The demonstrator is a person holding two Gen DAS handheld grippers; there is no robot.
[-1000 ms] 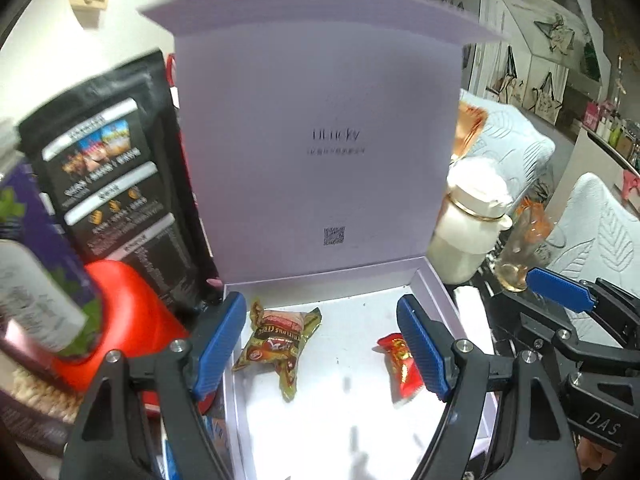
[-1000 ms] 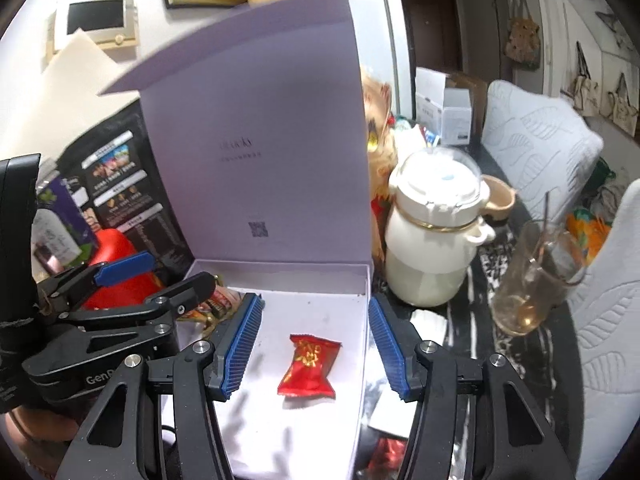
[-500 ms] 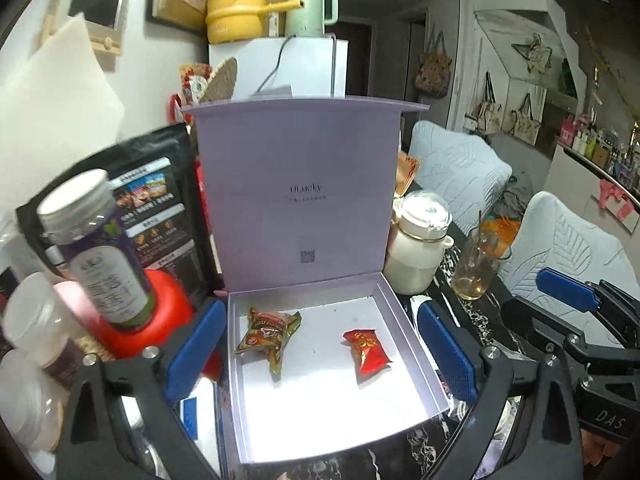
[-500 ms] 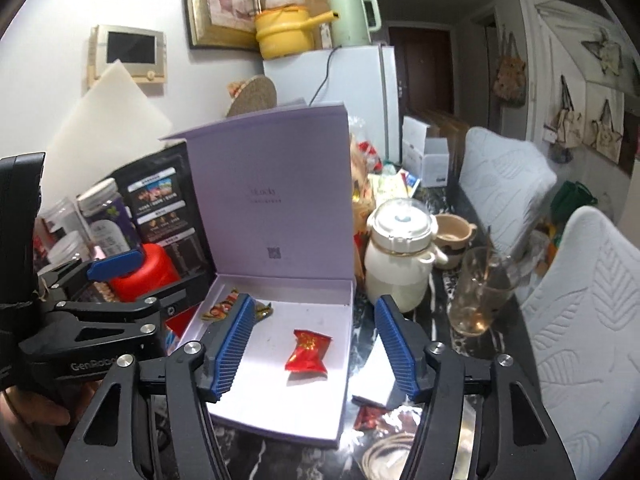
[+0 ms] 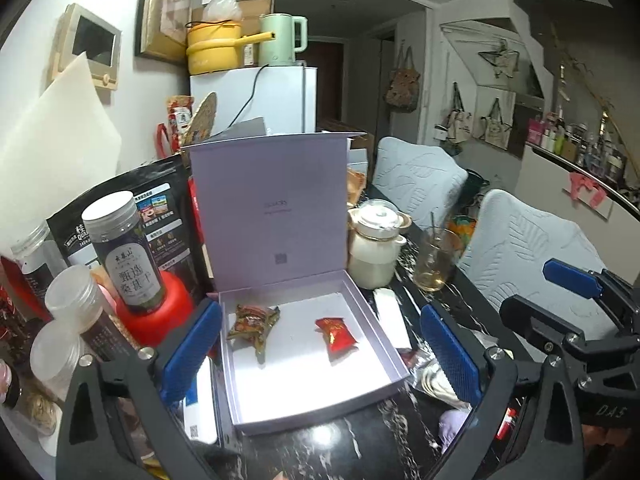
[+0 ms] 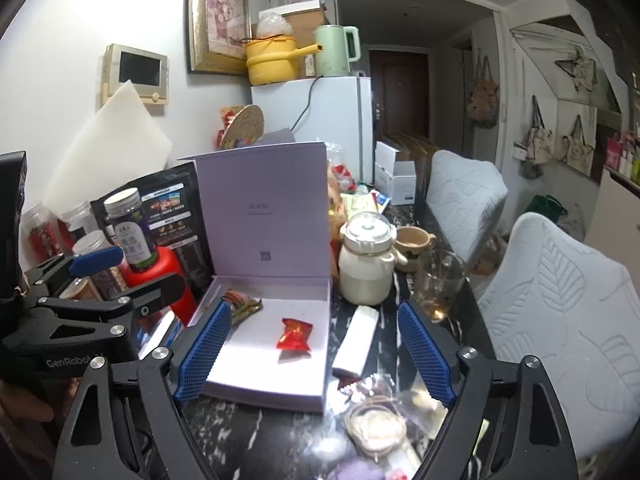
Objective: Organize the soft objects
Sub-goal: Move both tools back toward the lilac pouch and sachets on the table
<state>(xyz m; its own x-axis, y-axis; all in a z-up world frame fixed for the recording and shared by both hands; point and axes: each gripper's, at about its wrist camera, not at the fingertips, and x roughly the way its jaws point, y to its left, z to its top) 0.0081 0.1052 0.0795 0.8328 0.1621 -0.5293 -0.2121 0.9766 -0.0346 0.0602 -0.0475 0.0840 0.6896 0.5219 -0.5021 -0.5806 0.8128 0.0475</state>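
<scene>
From the left wrist camera, the left gripper (image 5: 320, 348) hangs above the near end of the lilac box (image 5: 388, 344), its jaws opening wide with nothing gripped between the blue pads. Inside the box, on its white floor, lie two soft packets: a crumpled brown-and-gold snack packet (image 5: 253, 323) toward the left back corner and a red candy packet (image 5: 337, 334) to its right, apart from each other. The box lid (image 5: 269, 208) stands upright behind them. The right gripper (image 5: 576, 312) shows at the right edge, over the dark marble table (image 5: 360, 440).

From the right wrist camera, the right gripper (image 6: 316, 354) has its jaws opening too, empty, framing the box (image 6: 280, 392). The red candy packet (image 6: 295, 334) sits mid-floor; the brown-and-gold snack packet (image 6: 241, 304) lies at the back left corner. The left gripper (image 6: 96, 280) reaches in from the left. A cream jar (image 6: 366, 268) stands just right of the box.
</scene>
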